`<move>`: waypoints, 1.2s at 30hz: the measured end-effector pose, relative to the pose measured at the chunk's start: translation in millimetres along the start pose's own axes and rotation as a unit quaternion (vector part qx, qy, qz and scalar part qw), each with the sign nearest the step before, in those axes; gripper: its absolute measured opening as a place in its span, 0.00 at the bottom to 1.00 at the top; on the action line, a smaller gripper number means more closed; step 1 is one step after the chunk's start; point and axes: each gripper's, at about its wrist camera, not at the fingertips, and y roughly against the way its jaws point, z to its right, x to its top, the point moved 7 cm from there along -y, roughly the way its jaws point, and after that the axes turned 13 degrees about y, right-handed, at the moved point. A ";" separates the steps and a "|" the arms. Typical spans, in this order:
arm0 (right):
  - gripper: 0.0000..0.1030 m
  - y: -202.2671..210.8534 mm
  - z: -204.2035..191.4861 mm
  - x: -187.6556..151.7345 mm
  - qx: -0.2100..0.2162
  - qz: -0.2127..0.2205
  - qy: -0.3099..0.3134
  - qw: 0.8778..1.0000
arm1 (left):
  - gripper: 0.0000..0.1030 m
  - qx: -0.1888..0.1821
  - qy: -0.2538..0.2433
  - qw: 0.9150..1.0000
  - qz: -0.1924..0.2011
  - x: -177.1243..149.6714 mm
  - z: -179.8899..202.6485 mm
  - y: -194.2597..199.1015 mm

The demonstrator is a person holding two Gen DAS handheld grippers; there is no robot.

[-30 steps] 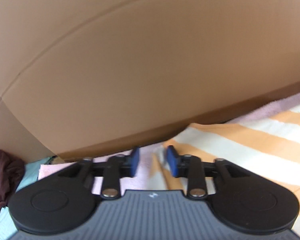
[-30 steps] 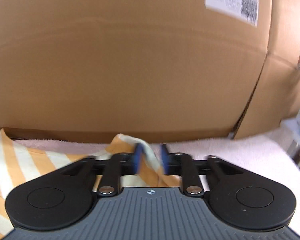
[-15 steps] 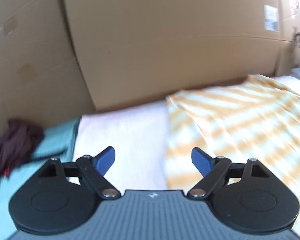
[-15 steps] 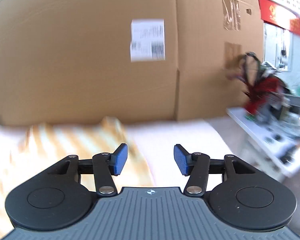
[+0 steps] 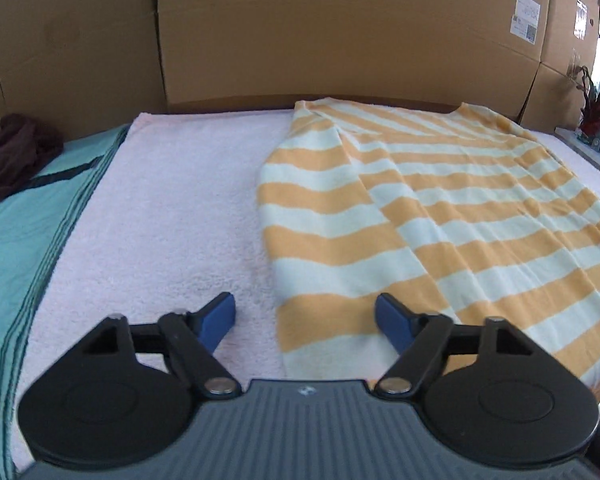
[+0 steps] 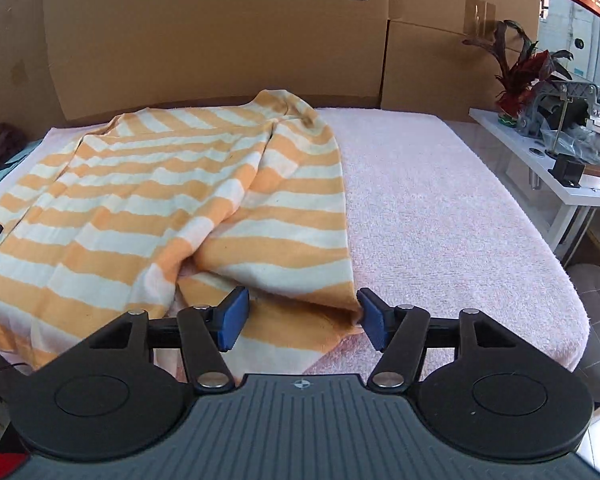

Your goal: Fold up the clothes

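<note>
An orange and white striped garment [image 5: 440, 216] lies spread on a pink towel-covered table [image 5: 172, 208], its far edge at the cardboard wall. My left gripper [image 5: 305, 322] is open above the garment's near left corner, with nothing between its blue pads. In the right wrist view the same striped garment [image 6: 172, 208] shows a folded ridge running down its right side. My right gripper [image 6: 302, 316] is open, its fingers straddling the garment's near right corner without gripping it.
Large cardboard boxes [image 5: 340, 32] wall off the far side. A teal cloth [image 5: 16, 232] and a dark maroon garment [image 5: 12, 152] lie to the left. A white side table [image 6: 548, 160] with a red plant [image 6: 520, 76] and clutter stands to the right.
Both grippers opened, letting go of the garment's far corners by the boxes, and pulled back toward the near edge of the table. The garment now lies flat.
</note>
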 end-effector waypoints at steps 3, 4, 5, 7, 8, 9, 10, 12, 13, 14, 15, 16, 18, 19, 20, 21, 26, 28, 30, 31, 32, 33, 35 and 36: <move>0.21 -0.9 3.4 6.0 0.001 0.010 -0.004 1.000 | 0.09 -0.006 0.009 1.000 0.005 -0.8 7.8 0.7; 0.16 -1.1 4.6 8.1 0.002 0.012 -0.005 1.000 | 0.08 -0.001 0.007 1.000 0.006 0.2 8.7 -0.8; 0.13 -0.9 7.1 10.8 0.000 0.016 -0.006 1.000 | 0.07 0.004 0.009 1.000 0.012 5.1 7.1 0.5; 0.12 1.2 18.9 23.7 -0.025 0.031 -0.003 0.999 | 0.05 0.015 0.016 0.999 0.026 16.2 2.8 4.7; 0.12 2.9 27.6 32.6 -0.042 0.041 -0.002 0.998 | 0.05 0.021 0.019 0.999 0.033 21.8 0.6 6.8; 0.12 4.7 36.2 41.5 -0.059 0.051 -0.001 0.997 | 0.05 0.038 0.020 0.998 0.051 31.2 -6.3 11.8; 0.12 6.6 44.8 50.3 -0.075 0.061 -0.001 0.995 | 0.05 0.059 0.022 0.995 0.071 41.5 -14.2 17.7; 0.12 9.9 65.8 67.2 -0.113 0.079 -0.007 0.990 | 0.05 0.082 0.040 0.992 0.084 58.8 -37.2 23.2; 0.12 11.2 79.1 75.0 -0.135 0.085 -0.015 0.987 | 0.05 0.092 0.050 0.991 0.089 67.3 -49.0 25.7; 0.12 11.5 92.1 81.1 -0.157 0.088 -0.023 0.983 | 0.05 0.102 0.060 0.988 0.094 75.8 -60.8 28.2; 0.12 10.1 104.5 84.9 -0.177 0.088 -0.030 0.980 | 0.05 0.113 0.060 0.988 0.089 75.5 -68.6 25.3; 0.12 8.4 116.7 88.4 -0.196 0.087 -0.036 0.976 | 0.06 0.124 0.057 0.987 0.081 73.4 -75.6 21.3; 0.12 1.3 137.9 89.4 -0.231 0.081 -0.041 0.969 | 0.15 0.146 0.052 0.986 0.065 69.1 -89.4 13.4; 0.13 -9.7 145.7 85.4 -0.236 0.064 -0.041 0.969 | 0.18 0.157 0.049 0.985 0.057 67.0 -96.4 9.6; 0.14 -21.9 152.6 80.8 -0.238 0.045 -0.039 0.969 | 0.21 0.168 0.047 0.984 0.049 64.9 -103.3 5.8; 0.14 -34.0 159.6 76.1 -0.241 0.025 -0.038 0.970 | 0.24 0.178 0.044 0.982 0.041 62.8 -110.2 2.0; 0.25 -47.9 178.3 53.4 -0.299 -0.014 -0.052 0.953 | 0.61 0.194 -0.003 0.980 0.035 57.8 -126.1 7.9; 0.27 -26.6 175.6 53.4 -0.287 0.023 -0.085 0.954 | 0.61 0.184 -0.029 0.981 0.044 59.6 -126.4 19.7; 0.27 -13.7 156.2 59.3 -0.221 0.051 -0.090 0.970 | 0.60 0.188 -0.031 0.979 0.064 68.8 -129.5 36.5; 0.27 -9.9 143.1 62.3 -0.181 0.057 -0.085 0.978 | 0.58 0.192 -0.026 0.978 0.076 74.3 -131.0 45.3; 0.29 -5.5 129.8 65.2 -0.140 0.064 -0.080 0.985 | 0.52 0.185 -0.017 0.979 0.088 79.5 -128.0 52.8; 0.32 -9.3 118.0 66.2 -0.117 0.059 -0.074 0.989 | 0.52 0.176 -0.009 0.979 0.100 84.6 -124.1 60.0; 0.36 -20.4 94.9 67.3 -0.079 0.044 -0.062 0.994 | 0.52 0.123 -0.010 0.986 0.110 87.3 -96.8 63.2; 0.36 -25.7 83.3 67.8 -0.059 0.037 -0.056 0.996 | 0.52 0.091 -0.019 0.990 0.110 86.5 -77.0 61.8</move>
